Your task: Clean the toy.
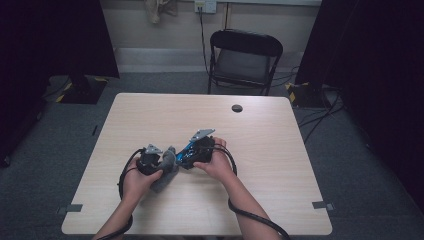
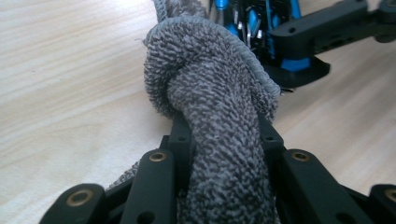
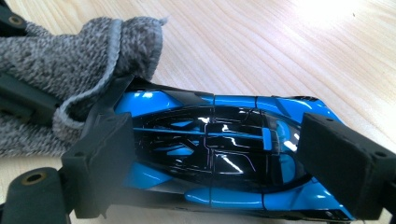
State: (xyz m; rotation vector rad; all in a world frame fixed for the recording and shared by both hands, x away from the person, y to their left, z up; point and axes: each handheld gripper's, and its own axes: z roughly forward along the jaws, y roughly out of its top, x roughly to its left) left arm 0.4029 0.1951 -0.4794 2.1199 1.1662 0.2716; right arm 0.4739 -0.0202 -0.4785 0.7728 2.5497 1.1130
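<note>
Left gripper (image 1: pixel 159 159) has its black jaws closed on a grey cloth (image 2: pixel 219 107), and the right gripper (image 1: pixel 191 151) has its jaws clamped on a blue and black toy car (image 3: pixel 219 154). Both sit close together over the near middle of the bench (image 1: pixel 280 150), seen from the high view, with the cloth touching the car between them.

From the right gripper view, the car lies crosswise between the two jaws, its long axis running from one pad to the other, slightly tilted down toward the right of that view. Which end is its nose cannot be told. Its body is glossy hard plastic, bright blue panels around a black, shiny top with thin blue lines, smooth and low with curved sides.

From the left gripper view, the cloth is a thick roll of looped terry fabric, fuzzy and mottled grey, with a stitched hem along one edge. It rises from between the jaws and folds into a bulky knot-like bundle at the far end, pressed against the car's end.

Pale wood grain, smooth and matt, covers the bench top
</note>
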